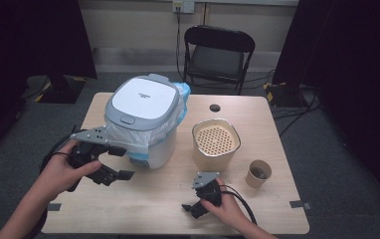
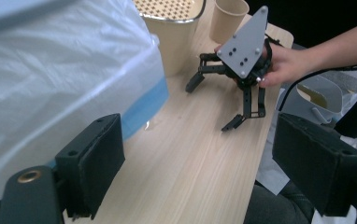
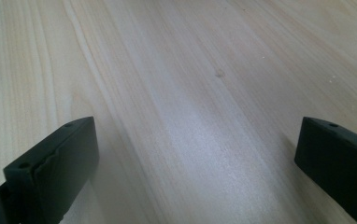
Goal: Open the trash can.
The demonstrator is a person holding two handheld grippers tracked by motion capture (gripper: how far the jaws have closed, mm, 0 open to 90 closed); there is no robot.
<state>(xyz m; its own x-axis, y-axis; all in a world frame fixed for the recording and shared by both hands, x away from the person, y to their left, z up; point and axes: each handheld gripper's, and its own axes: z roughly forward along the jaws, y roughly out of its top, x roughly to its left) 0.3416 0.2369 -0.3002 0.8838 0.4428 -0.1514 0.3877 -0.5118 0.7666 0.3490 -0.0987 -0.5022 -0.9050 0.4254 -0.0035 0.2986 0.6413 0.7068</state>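
Nearest the person, the right tongs [image 1: 194, 205] rest low on the pale wooden tabletop [image 1: 148, 199], black jaws spread wide with bare wood grain between them in the right gripper view. The left tongs [image 1: 121, 162] hover at the near left, jaws likewise well apart and clamping nothing (the left gripper view shows open tabletop between them). Just beside them stands the white lidded bin lined with a thin white-and-blue plastic bag [image 1: 150, 119], its bag hanging close to the upper jaw. Further right sit a beige canister with a perforated top [image 1: 216, 144] and a small brown paper cup [image 1: 258, 173]. Beyond the tabletop stands a black folding chair [image 1: 218, 52].
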